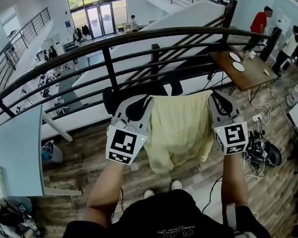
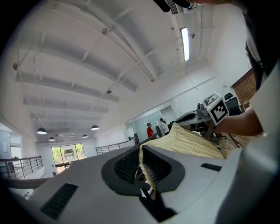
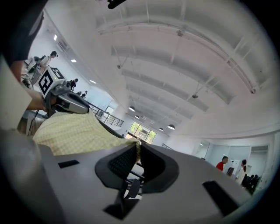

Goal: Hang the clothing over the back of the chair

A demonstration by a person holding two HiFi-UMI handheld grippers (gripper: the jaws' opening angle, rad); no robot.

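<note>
Pale yellow garment [image 1: 178,129], a soft fine-checked weave, hangs as a slack rectangle between both grippers, above the plank wood floor [image 1: 91,172] and near the black metal railing [image 1: 110,67]. Left gripper [image 1: 137,107]: ribbed black pads clamped on the garment's upper left corner. Right gripper [image 1: 217,103]: clamped on the upper right corner. Only the gripper views show the cloth edge pinched between pads. Only the head view shows the hanging hem.
</note>
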